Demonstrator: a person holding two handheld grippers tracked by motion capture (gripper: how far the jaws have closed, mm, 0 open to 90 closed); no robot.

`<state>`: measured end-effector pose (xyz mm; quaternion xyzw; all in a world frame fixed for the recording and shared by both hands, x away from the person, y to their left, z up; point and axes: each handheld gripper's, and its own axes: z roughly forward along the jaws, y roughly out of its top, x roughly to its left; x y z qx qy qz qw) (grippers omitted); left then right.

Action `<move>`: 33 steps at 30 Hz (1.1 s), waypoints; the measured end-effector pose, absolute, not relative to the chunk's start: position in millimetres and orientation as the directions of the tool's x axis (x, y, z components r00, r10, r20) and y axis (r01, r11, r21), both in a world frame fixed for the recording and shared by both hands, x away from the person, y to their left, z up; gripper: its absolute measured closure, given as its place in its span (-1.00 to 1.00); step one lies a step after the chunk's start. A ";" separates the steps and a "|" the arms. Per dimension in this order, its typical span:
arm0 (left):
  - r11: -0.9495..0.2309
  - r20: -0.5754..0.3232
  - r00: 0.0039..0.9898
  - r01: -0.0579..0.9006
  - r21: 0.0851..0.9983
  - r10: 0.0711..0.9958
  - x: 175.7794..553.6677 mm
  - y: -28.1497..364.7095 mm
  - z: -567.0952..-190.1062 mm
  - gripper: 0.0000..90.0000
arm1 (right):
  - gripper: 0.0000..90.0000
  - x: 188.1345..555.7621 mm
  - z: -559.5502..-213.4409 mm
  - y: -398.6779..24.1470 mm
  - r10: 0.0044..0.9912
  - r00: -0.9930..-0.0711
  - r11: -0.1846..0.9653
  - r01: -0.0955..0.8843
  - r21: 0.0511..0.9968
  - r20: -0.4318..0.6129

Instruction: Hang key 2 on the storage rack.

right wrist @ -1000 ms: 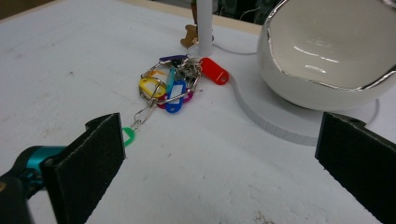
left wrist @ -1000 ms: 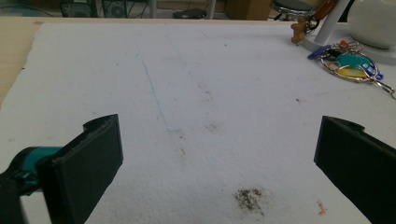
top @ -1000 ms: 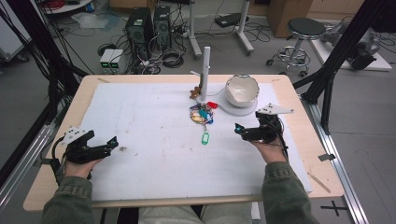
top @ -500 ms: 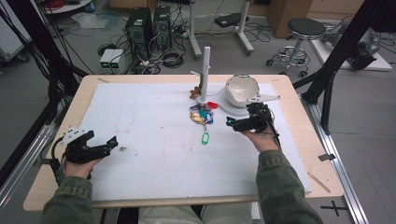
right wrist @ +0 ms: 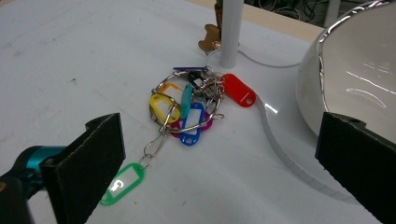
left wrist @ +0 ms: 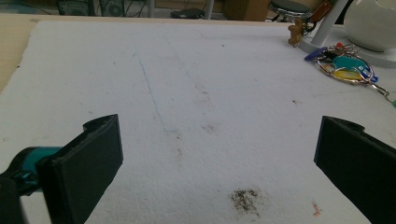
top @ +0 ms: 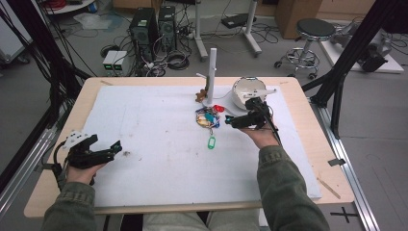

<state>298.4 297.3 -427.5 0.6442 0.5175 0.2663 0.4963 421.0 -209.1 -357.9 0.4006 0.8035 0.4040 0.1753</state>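
Lay at the desk [top: 308,144]'s 1 o'clock: key-tag bunch [right wrist: 187,109], tags blank, just before right hand-held gripper [top: 235,120], jaws apart. Left hand-held gripper [top: 113,148] likewise gaped, at 8 o'clock.

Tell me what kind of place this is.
Likely a lab or workshop for recording manipulation: computer towers and loose cables on the floor behind the table, a rolling stool, and black frame struts around it.
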 end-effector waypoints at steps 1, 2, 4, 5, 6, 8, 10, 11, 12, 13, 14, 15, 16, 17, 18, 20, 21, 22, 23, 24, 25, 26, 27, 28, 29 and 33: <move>0.030 -0.172 0.322 0.400 0.916 0.931 298.4 297.4 -427.5 -0.96 | -0.99 422.3 -357.0 -206.2 0.783 -0.621 0.356 0.503 0.787 0.043; 0.032 -0.173 0.322 0.399 0.916 0.931 298.5 297.5 -427.5 -0.96 | -0.99 423.9 -356.3 -203.6 0.781 -0.624 0.363 0.501 0.785 0.038; 0.034 -0.175 0.322 0.400 0.916 0.931 298.3 297.7 -427.4 -0.96 | -0.99 427.3 -355.3 -198.8 0.776 -0.630 0.370 0.498 0.784 0.035; 0.034 -0.175 0.322 0.399 0.916 0.931 298.3 297.8 -427.4 -0.96 | -0.99 428.8 -354.9 -196.4 0.774 -0.632 0.373 0.499 0.782 0.035; 0.034 -0.176 0.323 0.400 0.916 0.930 298.3 297.8 -427.3 -0.96 | -0.99 430.7 -354.8 -194.5 0.771 -0.636 0.379 0.497 0.781 0.030; 0.035 -0.176 0.322 0.399 0.916 0.930 298.2 297.7 -427.2 -0.96 | -0.99 433.0 -354.4 -190.4 0.768 -0.639 0.383 0.504 0.774 0.037; 0.036 -0.177 0.322 0.400 0.916 0.930 298.3 297.7 -427.3 -0.96 | -0.99 435.2 -354.1 -186.5 0.768 -0.640 0.401 0.508 0.763 0.023; 0.034 -0.175 0.322 0.400 0.916 0.930 298.1 297.7 -427.2 -0.96 | -0.99 436.1 -353.8 -184.7 0.766 -0.642 0.403 0.510 0.760 0.025; 0.029 -0.171 0.323 0.401 0.916 0.931 297.9 297.8 -427.1 -0.96 | -0.99 437.2 -353.8 -183.0 0.764 -0.645 0.408 0.508 0.759 0.021; 0.027 -0.169 0.324 0.400 0.916 0.931 297.8 297.7 -427.1 -0.96 | -0.99 438.2 -353.6 -181.4 0.764 -0.645 0.407 0.512 0.756 0.026; 0.029 -0.172 0.327 0.400 0.916 0.929 297.7 297.3 -427.1 -0.96 | -0.99 439.6 -353.8 -179.7 0.763 -0.645 0.408 0.516 0.753 0.029; 0.029 -0.173 0.328 0.399 0.917 0.929 297.7 297.2 -427.1 -0.96 | -0.99 440.9 -354.1 -178.1 0.762 -0.647 0.415 0.515 0.750 0.023; 0.030 -0.173 0.329 0.398 0.917 0.929 297.8 297.1 -427.1 -0.96 | -0.99 442.1 -354.6 -175.9 0.760 -0.649 0.414 0.518 0.749 0.030; 0.030 -0.173 0.329 0.398 0.917 0.928 297.8 297.1 -427.2 -0.96 | -0.99 443.4 -355.1 -173.9 0.759 -0.650 0.414 0.521 0.746 0.034; 0.030 -0.174 0.329 0.399 0.916 0.928 298.0 297.1 -427.3 -0.96 | -0.99 445.1 -355.8 -172.1 0.756 -0.654 0.418 0.521 0.744 0.034; 0.031 -0.175 0.329 0.398 0.917 0.928 298.2 297.0 -427.4 -0.96 | -0.99 449.0 -356.7 -168.2 0.753 -0.657 0.426 0.530 0.733 0.037; 0.031 -0.174 0.329 0.398 0.917 0.928 298.0 297.1 -427.3 -0.96 | -0.99 451.1 -356.8 -166.2 0.754 -0.656 0.430 0.533 0.729 0.036; 0.029 -0.173 0.331 0.398 0.917 0.928 298.2 297.1 -427.3 -0.96 | -0.99 453.3 -356.7 -164.4 0.754 -0.656 0.432 0.537 0.725 0.036; 0.031 -0.175 0.330 0.398 0.917 0.927 298.3 297.0 -427.4 -0.96 | -0.99 455.6 -356.7 -162.7 0.753 -0.657 0.433 0.539 0.723 0.038; 0.031 -0.175 0.329 0.398 0.917 0.928 298.5 296.9 -427.6 -0.96 | -0.99 457.2 -356.8 -161.8 0.750 -0.659 0.429 0.542 0.722 0.049; 0.031 -0.175 0.331 0.399 0.916 0.927 298.7 297.0 -427.7 -0.96 | -0.99 459.1 -357.5 -161.0 0.750 -0.659 0.427 0.549 0.718 0.057; 0.027 -0.172 0.333 0.400 0.916 0.927 298.6 297.2 -427.7 -0.96 | -0.99 461.2 -358.6 -159.9 0.753 -0.655 0.431 0.557 0.710 0.056; 0.023 -0.170 0.335 0.400 0.916 0.927 298.5 297.1 -427.7 -0.96 | -0.99 463.0 -359.5 -159.0 0.755 -0.653 0.434 0.565 0.702 0.058; 0.023 -0.171 0.338 0.400 0.916 0.926 298.4 296.6 -427.8 -0.96 | -0.99 464.6 -360.0 -158.1 0.761 -0.645 0.428 0.576 0.696 0.067; 0.024 -0.172 0.339 0.399 0.917 0.925 298.4 296.1 -427.9 -0.96 | -0.99 466.6 -360.3 -158.0 0.762 -0.643 0.423 0.581 0.695 0.074; 0.018 -0.169 0.345 0.401 0.916 0.923 298.7 295.6 -428.1 -0.96 | -0.98 474.1 -362.8 -152.3 0.767 -0.634 0.411 0.603 0.684 0.097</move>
